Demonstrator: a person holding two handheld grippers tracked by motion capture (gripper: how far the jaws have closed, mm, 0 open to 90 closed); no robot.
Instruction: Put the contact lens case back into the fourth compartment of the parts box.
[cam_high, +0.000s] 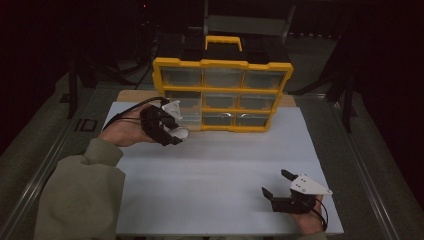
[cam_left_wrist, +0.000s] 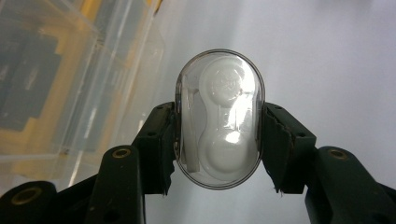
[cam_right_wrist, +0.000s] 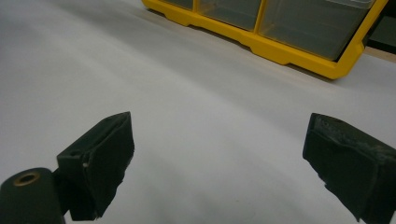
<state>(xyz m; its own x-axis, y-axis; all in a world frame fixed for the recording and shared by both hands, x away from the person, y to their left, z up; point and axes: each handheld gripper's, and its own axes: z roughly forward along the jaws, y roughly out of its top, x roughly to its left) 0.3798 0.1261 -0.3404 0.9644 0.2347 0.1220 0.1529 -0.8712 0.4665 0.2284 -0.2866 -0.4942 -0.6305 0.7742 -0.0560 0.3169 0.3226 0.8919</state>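
A white worktop (cam_high: 215, 170) carries a yellow drawer cabinet (cam_high: 222, 95) at its twelve o'clock edge. The left gripper (cam_high: 172, 131), at ten o'clock just before the cabinet's lower left drawers, has its jaws clamped on a clear oval case (cam_left_wrist: 219, 119) with a white insert. The right gripper (cam_high: 276, 184), at five o'clock, sits with jaws wide and nothing between them.
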